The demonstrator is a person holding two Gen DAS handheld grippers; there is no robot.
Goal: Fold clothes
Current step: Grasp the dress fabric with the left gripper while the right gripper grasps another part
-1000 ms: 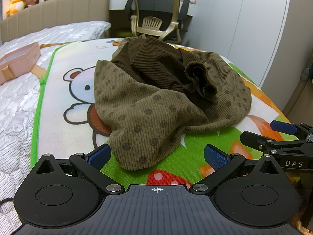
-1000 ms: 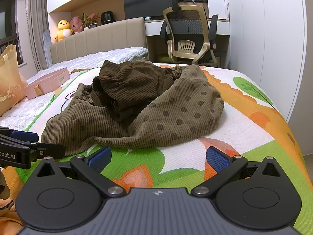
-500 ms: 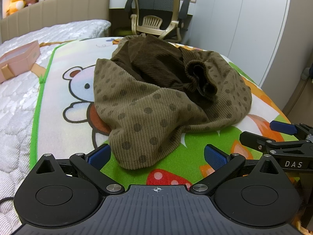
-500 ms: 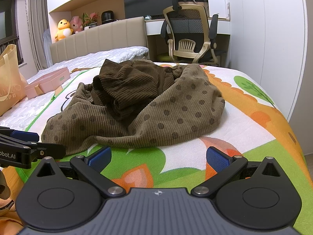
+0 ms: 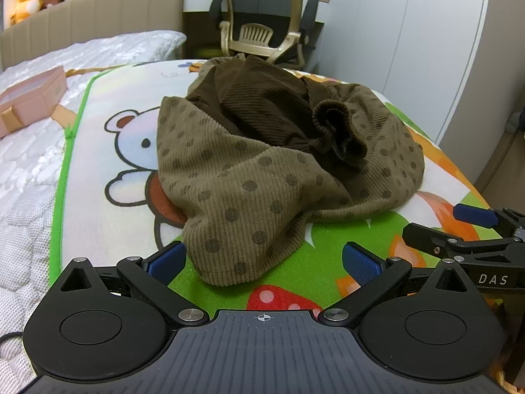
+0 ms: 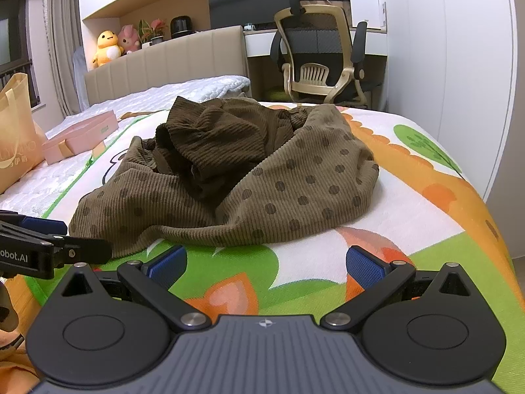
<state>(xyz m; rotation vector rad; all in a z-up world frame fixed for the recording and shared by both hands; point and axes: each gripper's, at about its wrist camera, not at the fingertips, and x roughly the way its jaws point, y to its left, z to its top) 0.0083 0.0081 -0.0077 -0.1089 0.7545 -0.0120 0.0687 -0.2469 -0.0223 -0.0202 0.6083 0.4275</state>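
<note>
Hovering with jaws spread, holding nothing: left gripper [image 5: 262,259] at the near hem of the garment [image 5: 262,177], right gripper [image 6: 265,264] just short of it, apparently for edge grabs. Garment: crumpled on cartoon mat [image 5: 131,138]. Beyond: pink box [image 6: 82,136], office chair [image 6: 325,55].

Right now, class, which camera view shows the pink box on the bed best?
The right wrist view: the pink box appears whole, beside the paper bag. The left wrist view shows only part of it, cut by the frame's left edge.
</note>
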